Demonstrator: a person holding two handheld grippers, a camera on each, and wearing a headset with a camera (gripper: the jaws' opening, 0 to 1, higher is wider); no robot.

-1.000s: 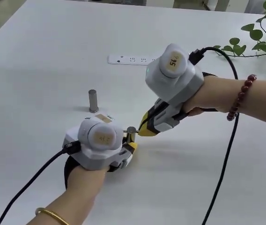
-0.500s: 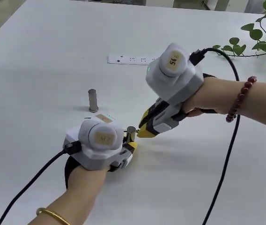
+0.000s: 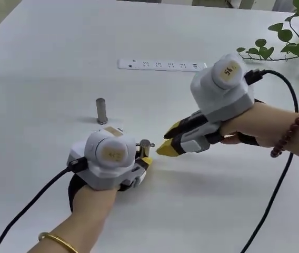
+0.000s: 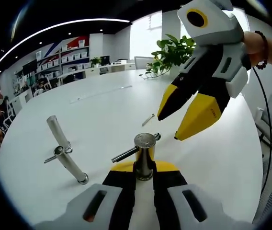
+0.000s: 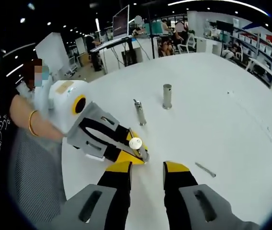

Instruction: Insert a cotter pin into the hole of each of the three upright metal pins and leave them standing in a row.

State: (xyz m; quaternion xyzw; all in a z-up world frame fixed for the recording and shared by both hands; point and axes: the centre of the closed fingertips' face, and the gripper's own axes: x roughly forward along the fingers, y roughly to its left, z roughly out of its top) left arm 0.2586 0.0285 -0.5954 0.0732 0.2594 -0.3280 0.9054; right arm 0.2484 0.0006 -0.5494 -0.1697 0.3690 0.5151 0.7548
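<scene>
Reckoning we're two-thirds done: left gripper (image 4: 143,169) is pinching one cottered pin (image 4: 144,152), a second cottered pin (image 5: 139,113) is standing nearby, right gripper (image 3: 161,145) is hovering spread and empty, bare pin (image 3: 101,110) and loose cotter pin (image 5: 205,169) are waiting.

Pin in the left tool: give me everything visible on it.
The pin is a short, shiny grey metal cylinder with a wider round cap, standing upright. The left tool is shut on its lower shaft, and its base is hidden between the jaws. A thin cotter pin passes crosswise through it just under the cap, sticking out on both sides. The right tool is open, apart from it.
</scene>
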